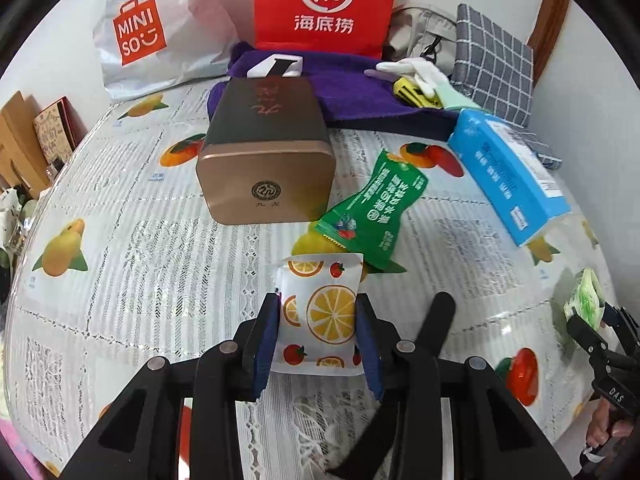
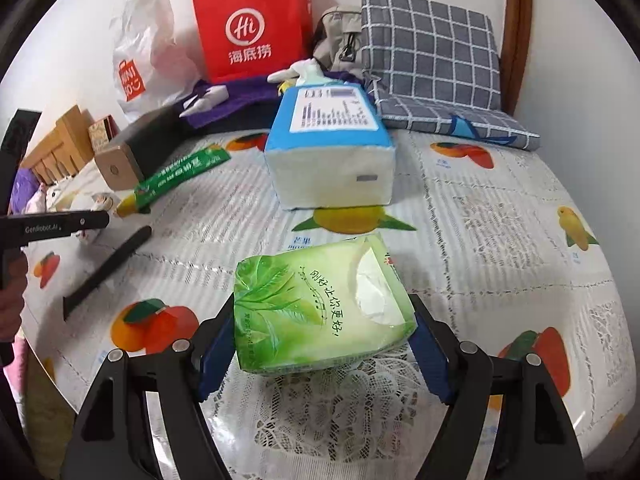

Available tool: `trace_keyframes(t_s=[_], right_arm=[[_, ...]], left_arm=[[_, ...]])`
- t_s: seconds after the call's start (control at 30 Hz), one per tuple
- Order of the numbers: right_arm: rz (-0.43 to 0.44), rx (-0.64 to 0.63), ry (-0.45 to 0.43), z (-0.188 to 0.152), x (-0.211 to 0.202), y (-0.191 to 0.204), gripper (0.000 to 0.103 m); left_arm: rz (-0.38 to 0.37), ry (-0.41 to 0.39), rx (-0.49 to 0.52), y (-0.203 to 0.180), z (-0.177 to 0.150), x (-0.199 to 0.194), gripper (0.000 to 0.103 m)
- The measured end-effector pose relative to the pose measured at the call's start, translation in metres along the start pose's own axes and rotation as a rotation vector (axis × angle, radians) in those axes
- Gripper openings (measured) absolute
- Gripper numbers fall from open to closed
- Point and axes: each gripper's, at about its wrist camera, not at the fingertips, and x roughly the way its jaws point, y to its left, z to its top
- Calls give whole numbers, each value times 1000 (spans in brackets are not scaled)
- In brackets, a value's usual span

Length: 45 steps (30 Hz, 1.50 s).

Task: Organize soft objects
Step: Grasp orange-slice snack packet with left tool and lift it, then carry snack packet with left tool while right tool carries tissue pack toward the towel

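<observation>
So I've got a soft thing in each gripper right now. My left gripper (image 1: 318, 334) is closed onto the white snack pouch (image 1: 318, 312) with the orange slices and tomatoes printed on it, blue pads (image 1: 266, 344) pressing both its sides. The pouch sits just in front of the gold tea tin (image 1: 266, 152), and the green snack packet (image 1: 370, 210) lies beside that tin on its right, nearly touching the pouch's top edge. My right gripper (image 2: 324, 336) is squeezed around the green tissue pack (image 2: 320, 304), fingers wide-ish since the pack is bulky; it's a bit tilted and looks to be held just above the tablecloth, though I can't tell for sure if it's lifted. The big blue tissue pack (image 2: 330, 148) is further back, right of the tin, and the grey checked cushion (image 2: 432, 64) is behind that.

My read: this is the carrying step, both items grabbed and not yet placed. Next move needs a spot to group them, maybe next to the blue pack, and a gentle release because the tissue pack squashes easily and the fruit-print tablecloth (image 2: 500, 220) looks slick
</observation>
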Motion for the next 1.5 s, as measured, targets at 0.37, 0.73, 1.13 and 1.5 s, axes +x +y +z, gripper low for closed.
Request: trace_keyframes(t_s=[0.37, 0.73, 1.13, 1.5], right_arm=[[-39, 26, -54, 17, -36, -4, 77], [-21, 55, -48, 41, -57, -6, 78], [-10, 67, -118, 75, -77, -1, 78], [1, 56, -170, 111, -86, 5, 78]], left_arm=[[-24, -45, 17, -7, 2, -33, 35], [-50, -103, 21, -13, 11, -64, 35], [-48, -128, -4, -4, 28, -79, 35], [-34, -143, -42, 9, 51, -85, 35]])
